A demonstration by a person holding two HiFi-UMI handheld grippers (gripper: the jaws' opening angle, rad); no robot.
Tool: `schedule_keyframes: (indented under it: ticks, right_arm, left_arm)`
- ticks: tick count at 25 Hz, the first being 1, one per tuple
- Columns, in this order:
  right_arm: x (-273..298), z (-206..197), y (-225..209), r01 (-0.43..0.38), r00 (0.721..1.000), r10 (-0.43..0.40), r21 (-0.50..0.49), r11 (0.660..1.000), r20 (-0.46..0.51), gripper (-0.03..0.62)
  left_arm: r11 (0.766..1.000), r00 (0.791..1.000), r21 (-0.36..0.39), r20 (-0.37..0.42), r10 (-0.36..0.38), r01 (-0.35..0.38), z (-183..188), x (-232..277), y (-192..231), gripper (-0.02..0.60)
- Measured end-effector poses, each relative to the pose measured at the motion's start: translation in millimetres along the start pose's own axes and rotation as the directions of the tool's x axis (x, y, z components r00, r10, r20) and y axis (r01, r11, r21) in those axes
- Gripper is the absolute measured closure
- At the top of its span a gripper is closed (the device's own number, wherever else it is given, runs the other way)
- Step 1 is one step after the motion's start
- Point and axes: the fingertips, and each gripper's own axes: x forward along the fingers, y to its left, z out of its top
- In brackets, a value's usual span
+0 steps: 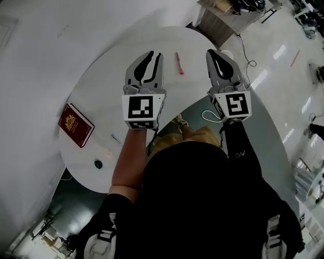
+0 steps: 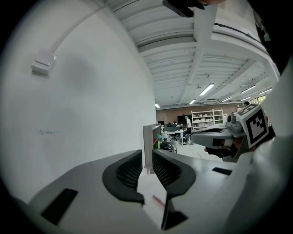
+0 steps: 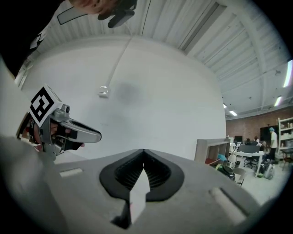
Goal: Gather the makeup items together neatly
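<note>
A thin pink makeup stick lies on the white round table, between my two grippers and apart from both. My left gripper hovers just left of it, its jaws a little apart with nothing between them. In the left gripper view the left gripper shows a narrow gap, and the pink stick lies on the table below that gap. My right gripper is to the stick's right with its jaws closed together. In the right gripper view the right gripper has its tips touching and holds nothing.
A dark red booklet lies at the table's left edge. Near the front-left edge are a small dark round item and a thin short stick. A white wall stands close behind the table. A shelf unit stands beyond the far edge.
</note>
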Motion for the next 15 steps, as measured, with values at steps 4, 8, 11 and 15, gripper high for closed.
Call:
schedule_keyframes:
  ticks: [4, 8, 11, 15]
  right_arm:
    - [-3.4, -6.8, -4.1, 0.016, 1.000, -0.016, -0.008, 1.000, -0.015, 0.589]
    - [-3.5, -13.7, -15.8, 0.035, 0.999, -0.035, 0.002, 0.999, -0.028, 0.589]
    - [-3.5, -17.1, -16.6, 0.036, 0.999, -0.036, 0.001, 0.999, -0.038, 0.589]
    - [-2.6, -26.6, -32.4, 0.043, 0.997, -0.042, 0.005, 0.999, -0.062, 0.589]
  left_arm:
    - [0.999, 0.995, -0.026, -0.100, -0.026, 0.023, -31.5, 23.7, -8.6, 0.511]
    - [0.990, 0.944, -0.116, -0.308, -0.118, 0.085, -102.8, 73.2, -35.5, 0.472]
    - [0.978, 0.885, -0.196, -0.440, -0.153, 0.071, -159.1, 93.5, -45.4, 0.460]
    - [0.974, 0.814, -0.225, -0.561, -0.151, 0.025, -214.8, 117.3, -54.9, 0.451]
